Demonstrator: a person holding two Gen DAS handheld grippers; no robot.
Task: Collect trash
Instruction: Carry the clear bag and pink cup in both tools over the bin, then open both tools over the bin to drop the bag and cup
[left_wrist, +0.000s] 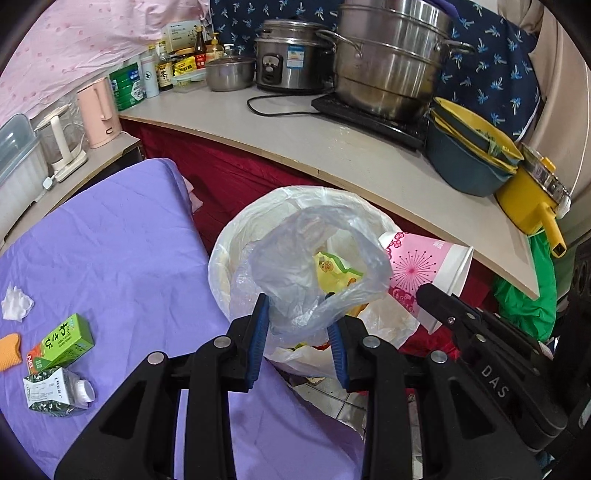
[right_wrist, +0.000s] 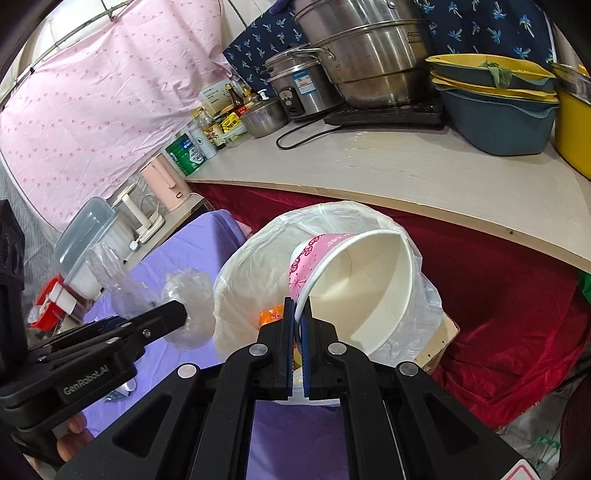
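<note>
Over the lined bin (left_wrist: 229, 254), the left claw (left_wrist: 299, 332) pinches a limp, featherlight plastic bag (left_wrist: 314, 266); the right claw (right_wrist: 297, 325) nips a crushable paper cup (right_wrist: 354, 280) by its rim.

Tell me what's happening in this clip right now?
A person is clearing trash with two handheld grippers. The left gripper holds a crumpled clear plastic bag over the lined trash bin. The right gripper pinches the rim of a pink paper cup there. Cartons remain on the purple cloth.

Bright even indoor light, soft shadows, sharp focus, strong fisheye bending, dark vignetted corners
</note>
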